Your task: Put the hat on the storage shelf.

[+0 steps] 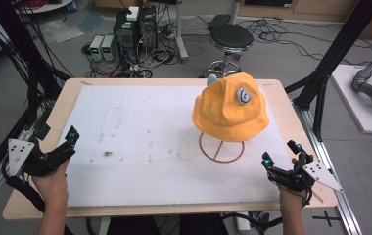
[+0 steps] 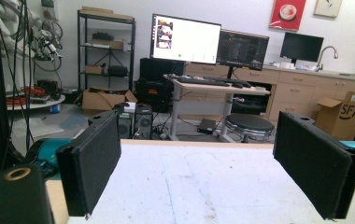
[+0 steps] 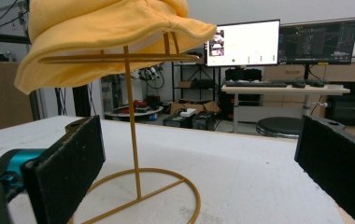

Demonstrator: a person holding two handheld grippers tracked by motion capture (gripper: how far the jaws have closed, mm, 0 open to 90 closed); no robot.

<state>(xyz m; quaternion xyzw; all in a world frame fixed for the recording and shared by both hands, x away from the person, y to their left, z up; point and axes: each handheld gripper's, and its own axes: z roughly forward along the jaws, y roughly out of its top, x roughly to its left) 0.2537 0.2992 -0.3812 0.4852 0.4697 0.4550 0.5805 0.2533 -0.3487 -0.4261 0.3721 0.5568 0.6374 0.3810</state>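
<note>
A yellow bucket hat (image 1: 229,110) with a grey-blue round badge rests on a thin gold wire stand (image 1: 221,148) at the right of the white mat (image 1: 140,147). From the right gripper view the hat (image 3: 96,32) hangs over the stand's pole (image 3: 132,130) and ring base, close ahead. My right gripper (image 1: 280,155) is open near the table's front right corner, a little right of the stand, nothing between its jaws. At the front left edge my left gripper (image 1: 71,134) is also open and holds nothing. Its black pads (image 2: 94,163) frame bare mat.
The wooden table (image 1: 282,93) carries the stained white mat. Beyond the far edge are a black stool (image 1: 230,38), computer towers (image 1: 135,27) and floor cables. Black frame posts (image 1: 343,44) flank the table. Desks with monitors (image 2: 185,38) stand farther back.
</note>
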